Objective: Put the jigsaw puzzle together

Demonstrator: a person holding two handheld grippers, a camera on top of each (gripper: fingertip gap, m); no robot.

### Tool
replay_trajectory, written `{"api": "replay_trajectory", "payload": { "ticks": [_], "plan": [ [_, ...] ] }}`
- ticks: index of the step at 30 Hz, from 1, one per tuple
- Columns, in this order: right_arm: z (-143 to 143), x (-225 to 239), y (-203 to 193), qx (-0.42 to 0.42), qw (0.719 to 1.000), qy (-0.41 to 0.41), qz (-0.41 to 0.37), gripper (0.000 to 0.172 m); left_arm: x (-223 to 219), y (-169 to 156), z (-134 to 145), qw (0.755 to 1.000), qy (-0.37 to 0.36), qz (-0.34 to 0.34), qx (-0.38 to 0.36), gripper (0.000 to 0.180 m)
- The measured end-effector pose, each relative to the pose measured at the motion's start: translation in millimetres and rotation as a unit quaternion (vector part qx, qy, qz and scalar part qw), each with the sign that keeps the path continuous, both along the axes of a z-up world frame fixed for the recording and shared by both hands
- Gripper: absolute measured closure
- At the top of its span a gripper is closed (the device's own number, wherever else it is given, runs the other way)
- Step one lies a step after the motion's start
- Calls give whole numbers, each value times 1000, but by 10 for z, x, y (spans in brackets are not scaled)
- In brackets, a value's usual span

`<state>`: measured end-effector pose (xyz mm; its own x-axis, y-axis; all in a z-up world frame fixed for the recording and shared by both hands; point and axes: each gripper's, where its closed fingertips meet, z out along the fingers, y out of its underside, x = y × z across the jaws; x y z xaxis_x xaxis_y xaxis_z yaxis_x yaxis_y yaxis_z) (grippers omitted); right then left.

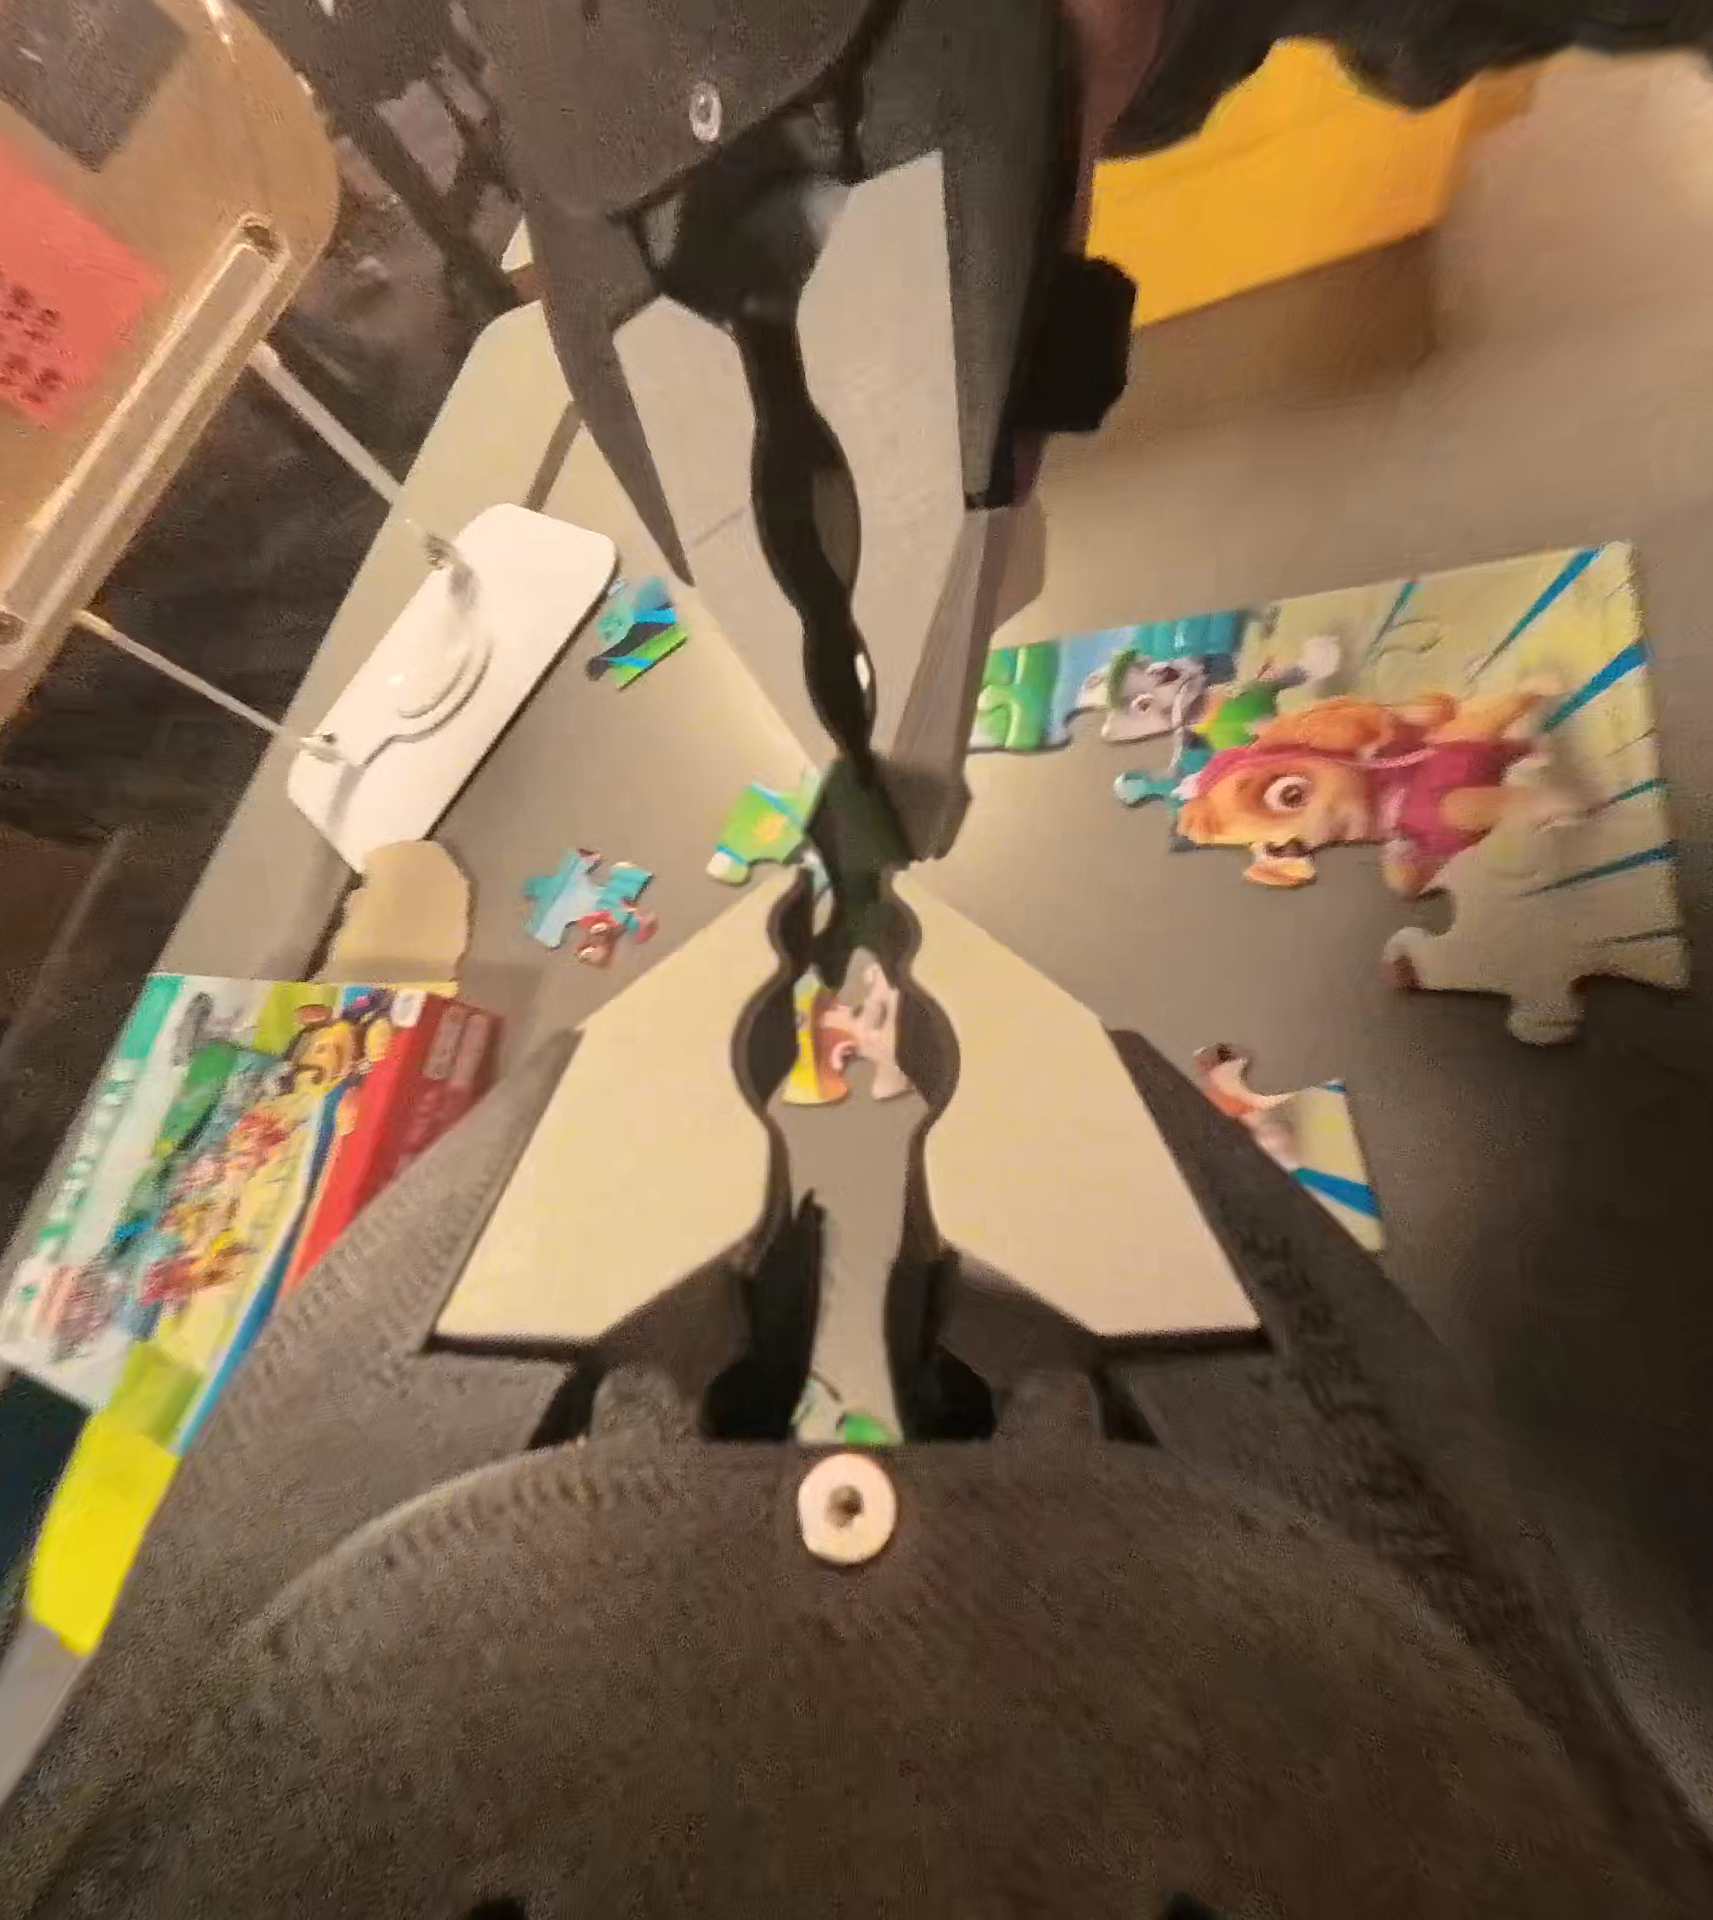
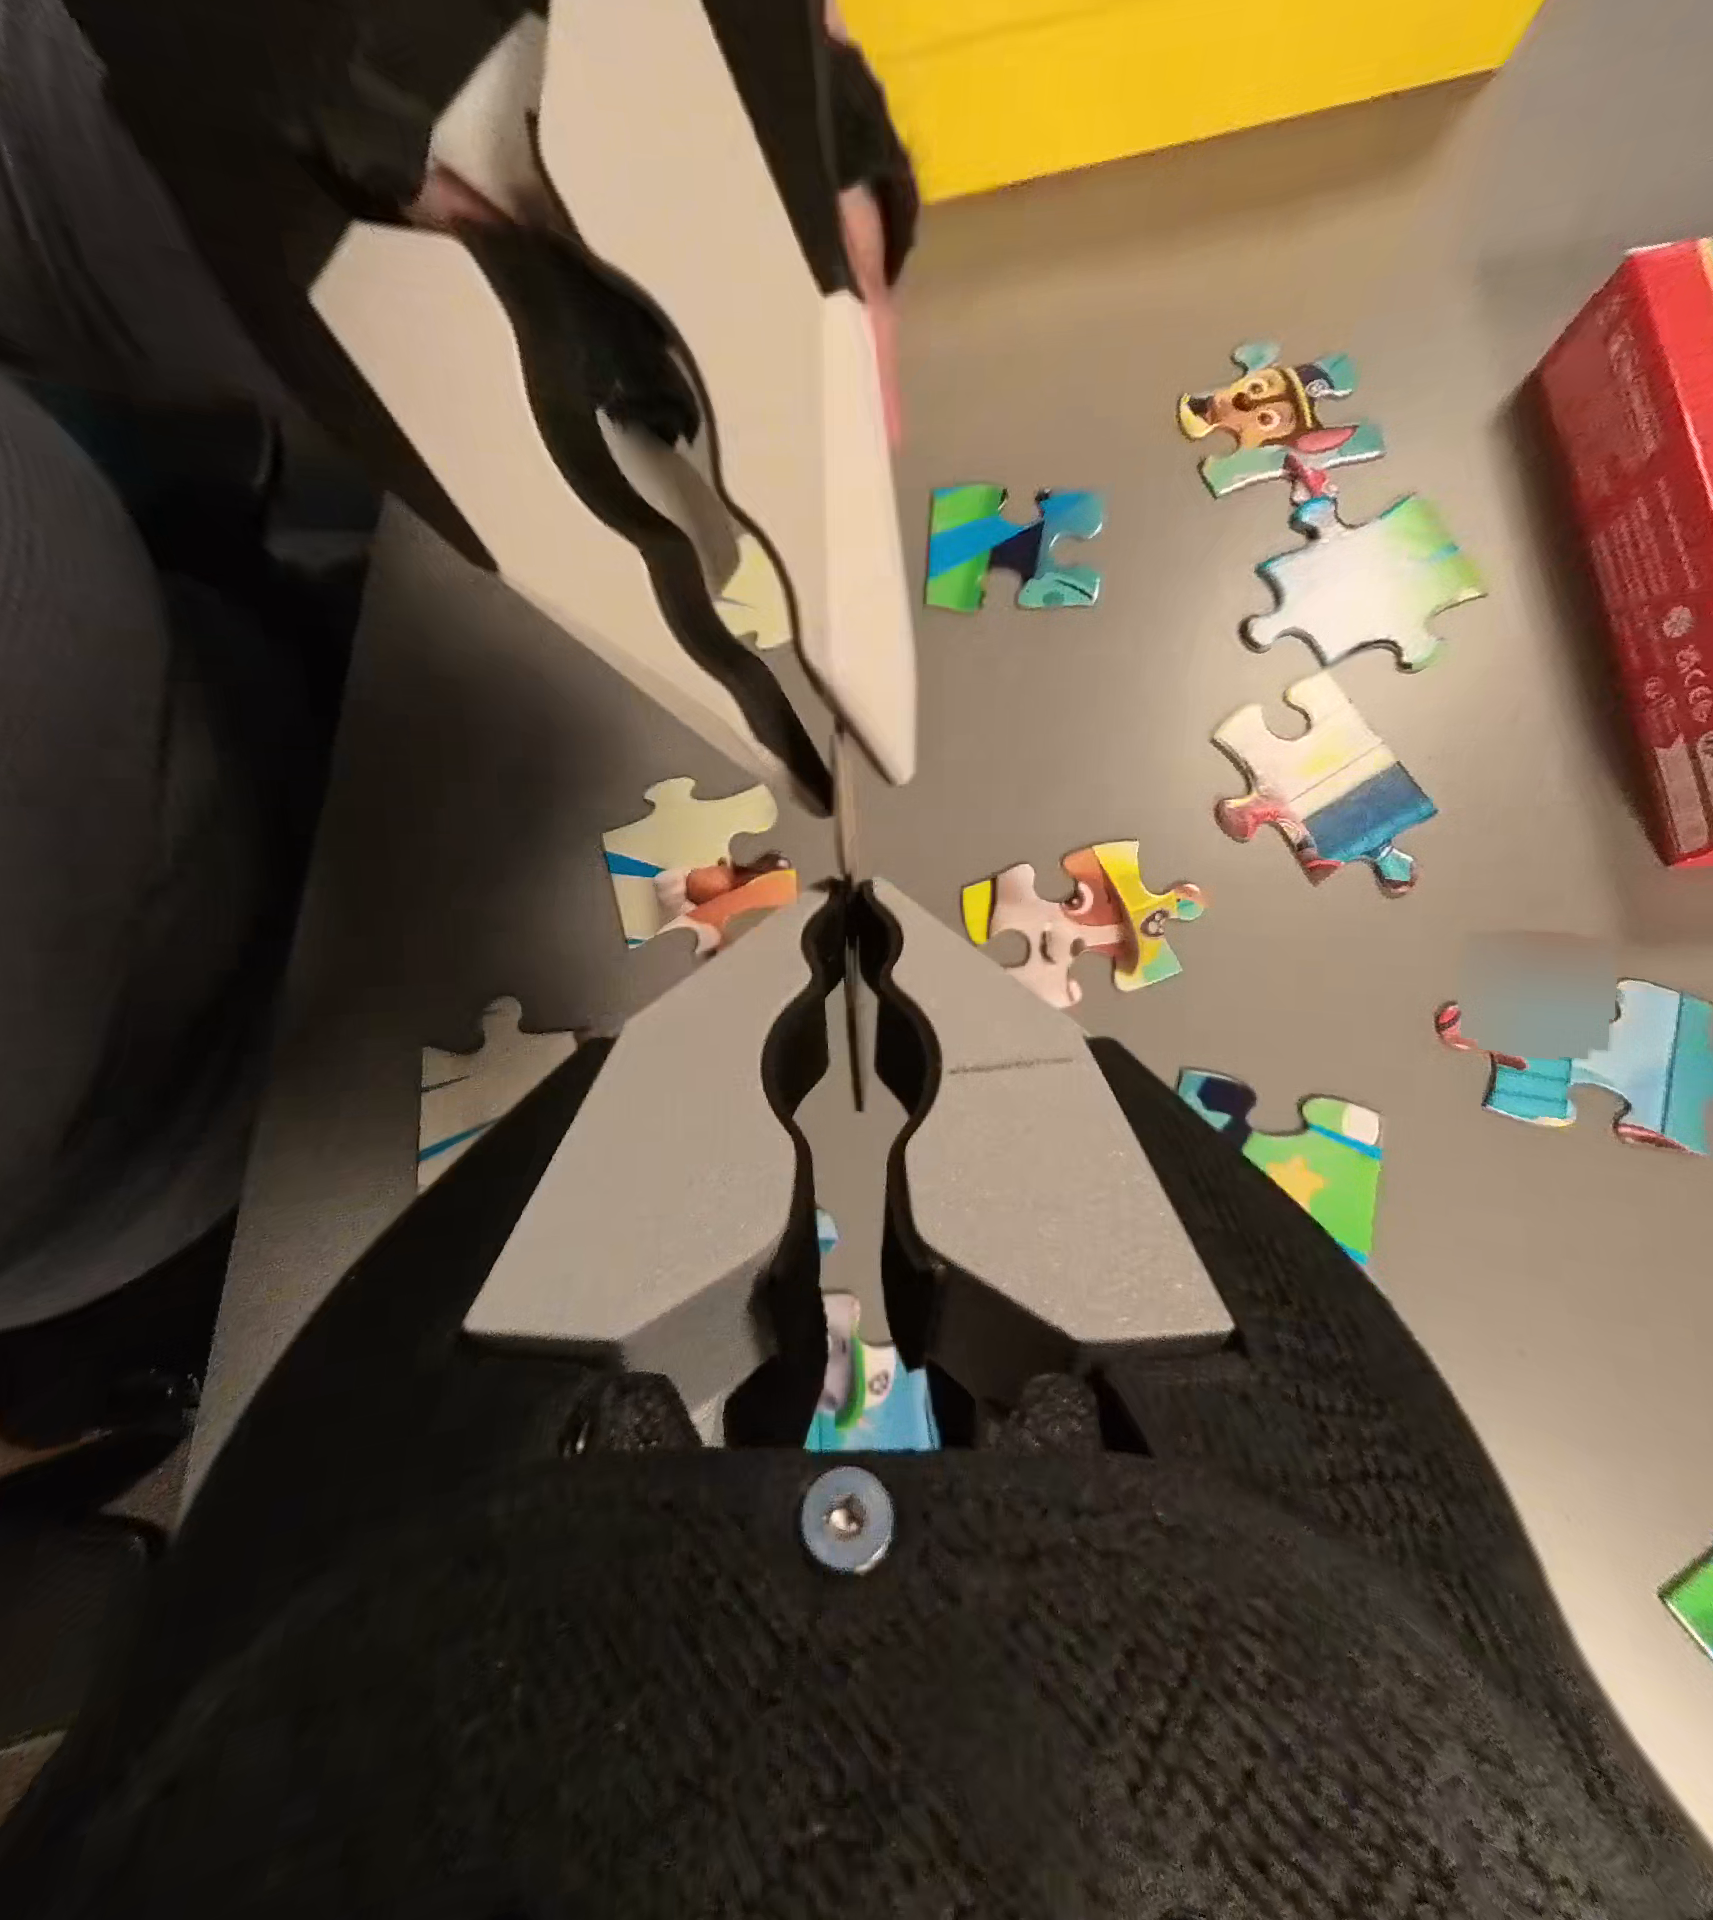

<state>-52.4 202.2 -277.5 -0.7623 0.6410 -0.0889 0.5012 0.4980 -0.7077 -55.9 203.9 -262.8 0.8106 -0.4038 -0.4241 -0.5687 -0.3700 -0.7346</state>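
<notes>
My right gripper (image 2: 847,894) is shut on a thin jigsaw piece (image 2: 844,831), seen edge-on and held upright above the grey table (image 2: 1247,1351). In the left wrist view the piece (image 1: 852,842) looks dark green, and the right gripper (image 1: 878,800) comes down from the top. My left gripper (image 1: 850,888) meets it tip to tip. Its fingers stand narrowly around the piece's other end, with a sliver of space at the black pad (image 2: 800,774). The part-built puzzle (image 1: 1403,748) lies flat to the right.
Loose pieces lie on the table (image 2: 1070,914) (image 2: 1325,779) (image 2: 1013,545). A red puzzle box (image 2: 1683,540) stands at the right and a yellow box (image 2: 1195,83) at the back. A second puzzle box (image 1: 239,1164) and a white stand base (image 1: 457,675) sit near the table's left edge. Less than 4 cm separates the two grippers' tips.
</notes>
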Motion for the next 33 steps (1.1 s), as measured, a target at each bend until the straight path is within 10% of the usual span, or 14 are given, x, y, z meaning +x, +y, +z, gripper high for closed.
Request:
{"api": "replay_trajectory", "payload": {
  "ticks": [6, 14, 16, 22, 26, 33],
  "plan": [
    [417, -190, 190, -150, 981, 69, -103, 150, -56, -25, 359, 967, -220, 49, 118, 180],
    [509, 68, 230, -202, 979, 9, -16, 172, -29, 36, 479, 879, -453, 5, 149, 178],
    [344, 36, 494, -115, 992, -13, -45, 172, -149, 155, 310, 887, -443, 32, 125, 156],
    [-47, 198, 1010, 4, 980, -185, -69, 172, -197, 788, -653, 958, -265, 61, -88, 180],
    [-205, 262, 1127, 20, 964, -255, -71, 172, -57, 1142, -1066, 939, -268, 64, -207, 180],
    [-374, 307, 1294, 26, 953, -292, -72, 172, -747, 1361, -1148, 958, -153, 190, -153, 180]
  ]
}}
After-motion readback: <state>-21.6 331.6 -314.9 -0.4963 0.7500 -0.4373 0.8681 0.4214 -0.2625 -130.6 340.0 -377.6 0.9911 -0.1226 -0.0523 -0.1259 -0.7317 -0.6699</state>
